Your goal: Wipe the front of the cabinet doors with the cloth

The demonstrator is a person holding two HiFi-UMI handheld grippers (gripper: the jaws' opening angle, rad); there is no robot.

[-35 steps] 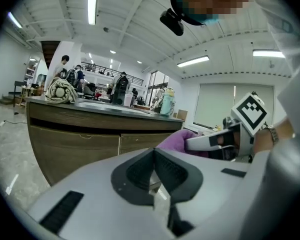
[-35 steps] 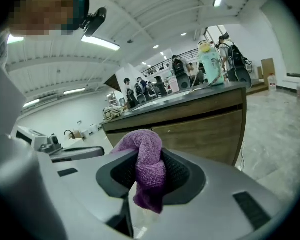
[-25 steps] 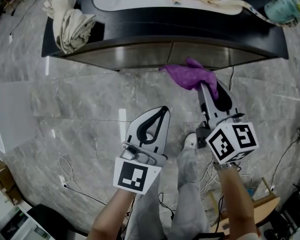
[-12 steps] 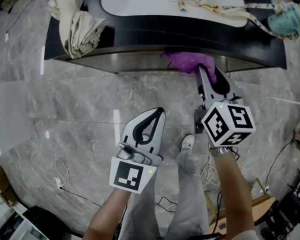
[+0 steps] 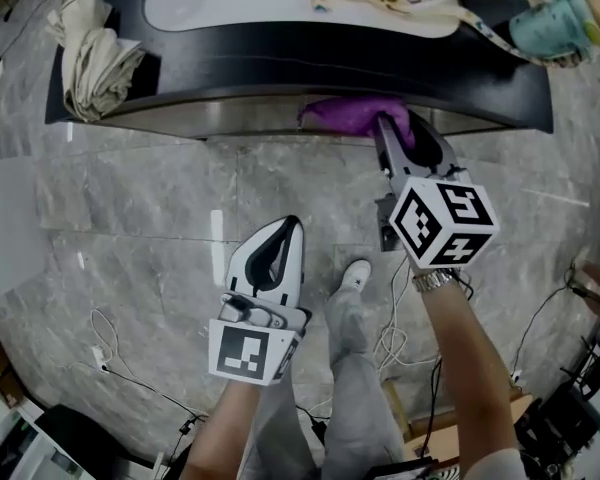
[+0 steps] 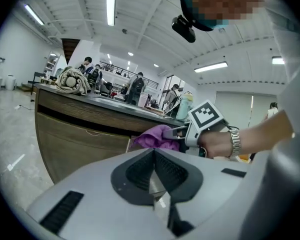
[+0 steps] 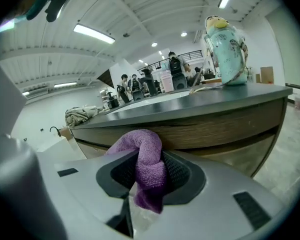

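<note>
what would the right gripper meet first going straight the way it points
The purple cloth in the right gripper would press the wooden cabinet front below the countertop; it may already touch.

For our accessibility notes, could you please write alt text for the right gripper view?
The right hand-held gripper is shut on a purple cloth, holding it up to the wooden cabinet front beneath a dark countertop. A pale green bottle stands on the countertop at the right, and a beige fabric bundle lies at its far end.
</note>
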